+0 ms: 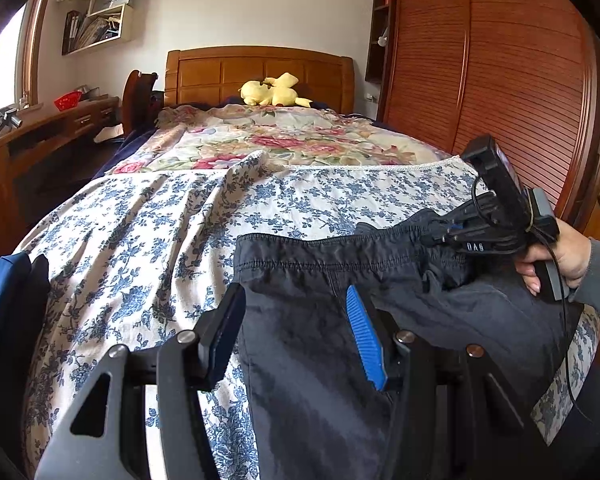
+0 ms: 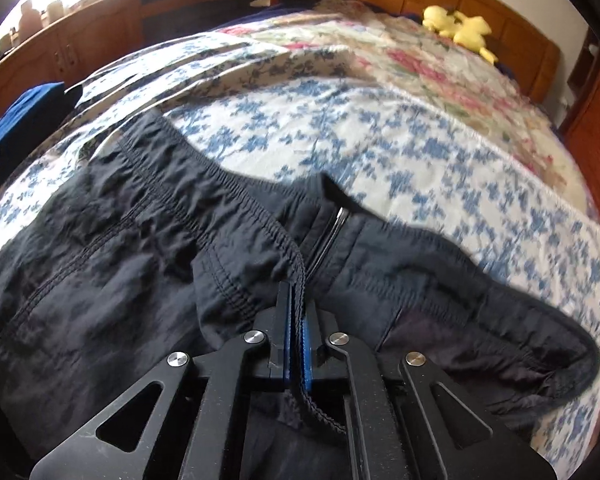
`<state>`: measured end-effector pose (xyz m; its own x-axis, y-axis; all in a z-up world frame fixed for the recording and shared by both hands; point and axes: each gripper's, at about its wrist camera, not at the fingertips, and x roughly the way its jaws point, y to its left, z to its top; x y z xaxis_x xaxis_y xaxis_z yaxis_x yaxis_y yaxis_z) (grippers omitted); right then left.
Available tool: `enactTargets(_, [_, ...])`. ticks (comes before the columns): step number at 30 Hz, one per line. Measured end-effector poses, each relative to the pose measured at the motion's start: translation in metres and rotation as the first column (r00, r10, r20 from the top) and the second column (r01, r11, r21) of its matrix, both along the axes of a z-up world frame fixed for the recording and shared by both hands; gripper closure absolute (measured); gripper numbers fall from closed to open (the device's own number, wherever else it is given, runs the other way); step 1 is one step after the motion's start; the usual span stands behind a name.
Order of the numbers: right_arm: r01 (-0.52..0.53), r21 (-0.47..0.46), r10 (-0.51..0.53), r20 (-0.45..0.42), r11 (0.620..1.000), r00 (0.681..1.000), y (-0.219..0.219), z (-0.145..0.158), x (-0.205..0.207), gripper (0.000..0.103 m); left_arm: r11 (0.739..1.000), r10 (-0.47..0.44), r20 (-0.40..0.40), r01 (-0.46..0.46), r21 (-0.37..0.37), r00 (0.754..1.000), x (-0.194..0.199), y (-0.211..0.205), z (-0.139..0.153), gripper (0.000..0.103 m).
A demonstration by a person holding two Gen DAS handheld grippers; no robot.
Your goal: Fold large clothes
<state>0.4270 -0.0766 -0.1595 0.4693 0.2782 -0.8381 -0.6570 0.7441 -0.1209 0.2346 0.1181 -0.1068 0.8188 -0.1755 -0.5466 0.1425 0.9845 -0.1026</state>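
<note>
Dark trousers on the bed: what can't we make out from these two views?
- Dark trousers: legs cut off by the bottom edge in both views, so length and fold state unknown.
- Left hand-held gripper: open over the fabric; whether its fingers touch the cloth cannot be told.
- Right hand-held gripper: shut on the waistband; layers pinched hidden by its pads.
- Floral bedspread: motion-blurred in right wrist view.
</note>
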Motion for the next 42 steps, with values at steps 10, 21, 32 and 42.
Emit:
enactTargets(10, [0.060, -0.029, -0.055, 0.133, 0.998, 0.990, 0.019, 0.013, 0.032, 0.102, 1.000, -0.022, -0.012, 0.023, 0.018, 1.000, 0.005, -0.014, -0.004, 0.051])
enactTargets(21, [0.173, 0.100, -0.188, 0.173, 0.980, 0.967, -0.041, 0.065, 0.032, 0.044, 0.997, -0.082, -0.007, 0.082, 0.000, 0.997, 0.013, -0.048, -0.009, 0.051])
enactTargets(32, [0.382, 0.023, -0.381, 0.146, 0.924, 0.913, -0.157, 0.041, 0.045, 0.044, 0.993, -0.115, -0.037, 0.114, -0.006, 0.993, 0.025, -0.067, -0.024, 0.051])
enactTargets(42, [0.488, 0.038, -0.487, -0.033, 0.872, 0.873, -0.185, -0.025, 0.076, 0.044, 0.993, -0.120, -0.063, 0.121, 0.003, 0.991, 0.033, -0.071, -0.034, 0.051])
